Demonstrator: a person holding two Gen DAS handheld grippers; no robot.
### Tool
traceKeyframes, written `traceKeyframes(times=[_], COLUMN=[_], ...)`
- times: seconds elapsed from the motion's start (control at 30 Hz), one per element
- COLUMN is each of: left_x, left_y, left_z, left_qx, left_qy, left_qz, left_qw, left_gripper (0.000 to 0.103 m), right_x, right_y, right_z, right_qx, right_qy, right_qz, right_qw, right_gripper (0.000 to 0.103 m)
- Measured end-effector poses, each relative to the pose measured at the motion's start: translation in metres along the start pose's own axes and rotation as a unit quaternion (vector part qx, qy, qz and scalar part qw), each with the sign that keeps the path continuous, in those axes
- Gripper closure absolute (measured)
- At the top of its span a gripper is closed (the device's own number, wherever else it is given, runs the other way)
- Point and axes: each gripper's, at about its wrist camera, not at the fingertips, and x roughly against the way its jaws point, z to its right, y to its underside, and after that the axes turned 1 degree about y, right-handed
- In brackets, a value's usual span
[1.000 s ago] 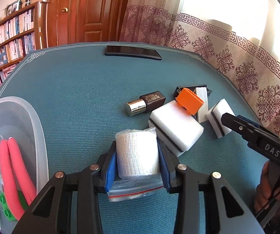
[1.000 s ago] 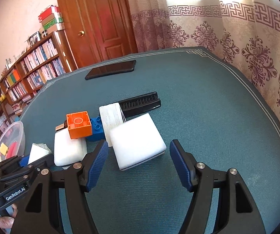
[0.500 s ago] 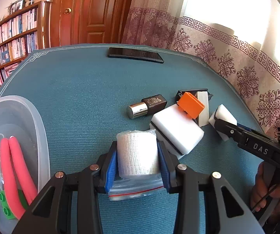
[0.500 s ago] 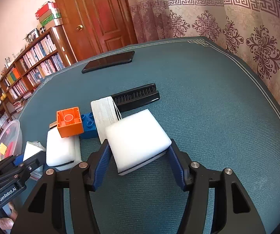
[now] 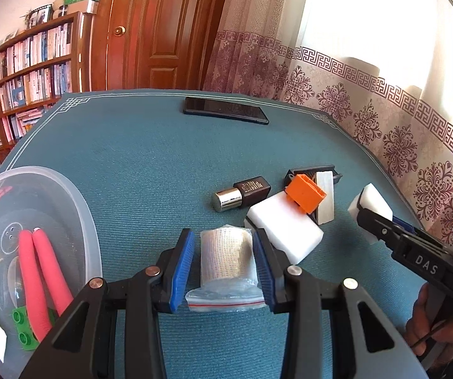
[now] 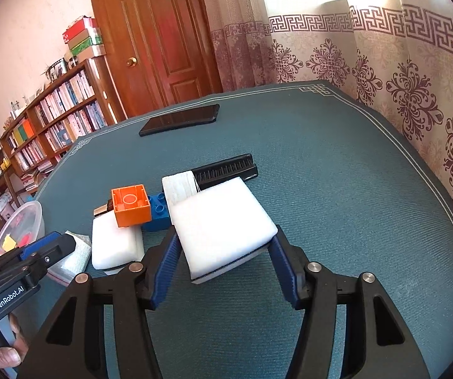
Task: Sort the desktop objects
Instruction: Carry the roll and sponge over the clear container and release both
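A white bandage roll (image 5: 226, 255) in a clear zip bag sits between the blue pads of my left gripper (image 5: 222, 231), which is shut on it low over the teal table. A clear plastic container (image 5: 84, 221) stands to its left. My right gripper (image 6: 225, 233) is shut on a white sponge (image 6: 220, 221) with a dark underside, held tilted above the table. In the left wrist view the same sponge (image 5: 371, 202) shows at the right gripper's tips, at the far right.
On the table lie a second white sponge (image 5: 283, 227), an orange brick (image 5: 305, 192), a blue brick (image 6: 158, 214), a black comb (image 6: 226, 169) and a dark cosmetic tube (image 5: 242, 191). A phone (image 5: 226, 115) lies at the far edge. The container holds pink handles (image 5: 40, 268).
My right gripper went from wide open to shut on the white sponge and tilted it up. The left gripper stayed on the bandage roll, and its view tipped upward.
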Motion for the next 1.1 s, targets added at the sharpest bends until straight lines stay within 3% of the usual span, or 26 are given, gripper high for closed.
traceKeyframes(times=[0.33,0.77,1.1], left_x=[0.008,-0.018,0.012], left_y=[-0.001,0.008,0.0], left_z=[0.0,0.006,0.003], left_qx=[0.006,-0.014,-0.01], left_qy=[0.006,-0.005,-0.016], left_qz=[0.012,-0.042,0.019], left_qw=[0.9999,0.999,0.9996], left_gripper=[0.06,0.06,0.062], right_x=[0.007,0.005,0.008], right_y=[0.003,0.004,0.005], right_z=[0.0,0.002,0.0], right_qx=[-0.002,-0.005,-0.003], right_qy=[0.007,0.006,0.008], right_qz=[0.009,0.006,0.011], right_qw=[1.0,1.0,1.0], right_gripper=[0.044,0.044,0.044])
